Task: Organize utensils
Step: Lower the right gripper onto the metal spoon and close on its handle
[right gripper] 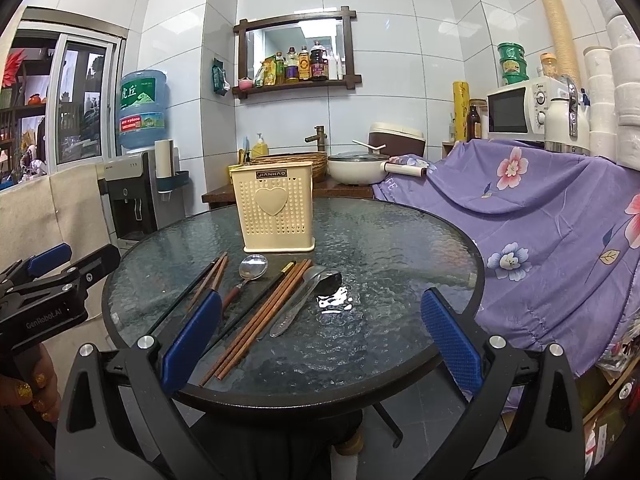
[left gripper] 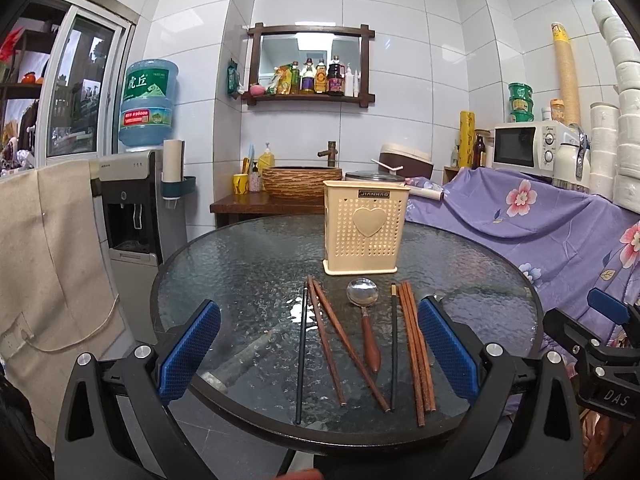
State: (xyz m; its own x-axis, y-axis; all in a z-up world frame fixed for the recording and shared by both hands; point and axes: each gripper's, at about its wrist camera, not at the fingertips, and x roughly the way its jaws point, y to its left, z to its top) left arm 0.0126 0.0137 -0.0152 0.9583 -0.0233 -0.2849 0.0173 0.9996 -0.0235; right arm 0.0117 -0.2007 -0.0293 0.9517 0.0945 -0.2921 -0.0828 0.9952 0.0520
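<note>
holder (left gripper: 366, 228) 1 | spoons (right gripper: 253, 268) 2 | brown chopsticks (left gripper: 416, 352) 5 | black (left gripper: 301, 356) 2

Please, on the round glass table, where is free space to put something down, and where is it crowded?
Free: the table's right side toward the purple cloth, and its left part beside the holder. Crowded: the near strip before the holder, with chopsticks and spoon.

Black left tool (left gripper: 319, 328) and right tool (right gripper: 321, 314), blue textured pads, silver screws.
</note>
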